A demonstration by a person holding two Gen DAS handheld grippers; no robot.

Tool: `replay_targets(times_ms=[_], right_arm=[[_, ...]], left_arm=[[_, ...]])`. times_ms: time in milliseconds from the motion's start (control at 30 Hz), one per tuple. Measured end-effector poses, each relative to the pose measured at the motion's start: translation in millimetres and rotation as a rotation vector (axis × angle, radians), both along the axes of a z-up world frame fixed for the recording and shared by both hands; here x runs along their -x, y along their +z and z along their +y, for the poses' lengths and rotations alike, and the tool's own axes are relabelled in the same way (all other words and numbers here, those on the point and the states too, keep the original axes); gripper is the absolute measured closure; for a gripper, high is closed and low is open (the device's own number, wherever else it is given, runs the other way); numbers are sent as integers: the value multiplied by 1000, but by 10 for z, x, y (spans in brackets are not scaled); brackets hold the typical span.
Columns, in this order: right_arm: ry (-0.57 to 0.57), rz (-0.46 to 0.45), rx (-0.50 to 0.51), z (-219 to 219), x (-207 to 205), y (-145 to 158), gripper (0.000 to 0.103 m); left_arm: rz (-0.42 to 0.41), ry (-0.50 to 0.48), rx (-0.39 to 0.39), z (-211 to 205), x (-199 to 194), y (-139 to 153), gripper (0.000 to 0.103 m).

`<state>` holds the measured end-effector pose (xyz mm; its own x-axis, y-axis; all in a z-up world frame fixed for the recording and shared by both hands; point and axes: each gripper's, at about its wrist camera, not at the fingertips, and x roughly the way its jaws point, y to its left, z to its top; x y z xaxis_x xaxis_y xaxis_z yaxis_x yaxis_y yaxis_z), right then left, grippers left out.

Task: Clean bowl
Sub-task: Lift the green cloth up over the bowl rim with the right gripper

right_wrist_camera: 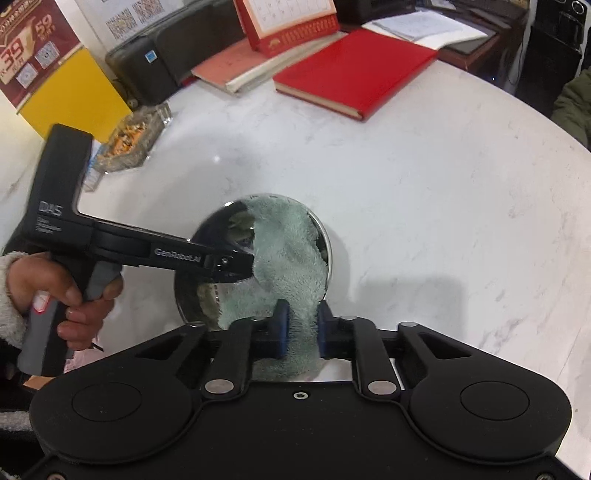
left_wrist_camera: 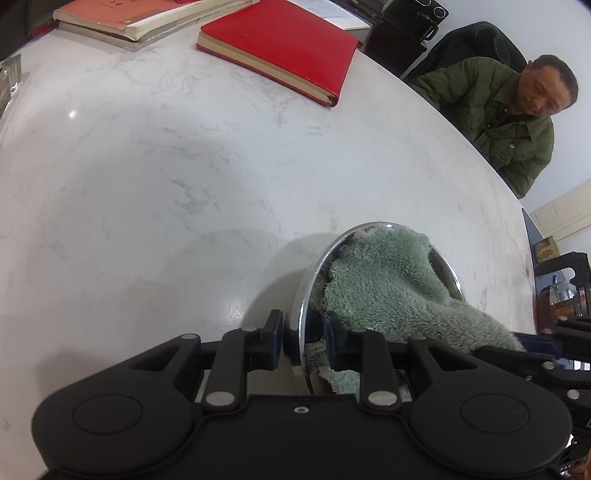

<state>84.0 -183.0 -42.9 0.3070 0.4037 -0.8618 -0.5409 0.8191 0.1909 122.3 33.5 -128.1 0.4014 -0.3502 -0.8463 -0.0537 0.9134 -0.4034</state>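
A shiny steel bowl (left_wrist_camera: pixel 308 295) (right_wrist_camera: pixel 214 236) sits on the white marble table, with a green fluffy cloth (left_wrist_camera: pixel 384 284) (right_wrist_camera: pixel 291 251) stuffed inside it and trailing over the near rim. My left gripper (left_wrist_camera: pixel 303 339) (right_wrist_camera: pixel 240 264) is shut on the bowl's rim, one pad outside the wall and one inside. My right gripper (right_wrist_camera: pixel 301 325) (left_wrist_camera: pixel 532 341) is shut on the cloth's trailing end, the fabric squeezed between its blue pads just at the bowl's near edge.
A red notebook (left_wrist_camera: pixel 280 48) (right_wrist_camera: pixel 354 70) and a stack of books (left_wrist_camera: pixel 140 18) (right_wrist_camera: pixel 236 66) lie at the table's far side. A glass ashtray (right_wrist_camera: pixel 129 140) stands at the far left. A person in a green jacket (left_wrist_camera: pixel 495 118) sits beyond the table's right edge. A hand (right_wrist_camera: pixel 70 295) holds the left gripper's handle.
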Motion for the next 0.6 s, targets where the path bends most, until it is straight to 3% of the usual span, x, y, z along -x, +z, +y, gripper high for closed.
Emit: replay_targets(times_ms=[300, 467, 533, 600], right_arm=[[44, -198, -33, 54, 24, 491, 92], [15, -196, -10, -1, -75, 446, 90], [-4, -137, -43, -37, -80, 381, 71], [-54, -83, -75, -93, -53, 279, 58]], left_arm=[[-3, -20, -13, -15, 7, -16, 80], [0, -26, -20, -24, 6, -16, 80], [0, -27, -22, -29, 11, -17, 80], [-1, -27, -22, -31, 15, -17, 80]])
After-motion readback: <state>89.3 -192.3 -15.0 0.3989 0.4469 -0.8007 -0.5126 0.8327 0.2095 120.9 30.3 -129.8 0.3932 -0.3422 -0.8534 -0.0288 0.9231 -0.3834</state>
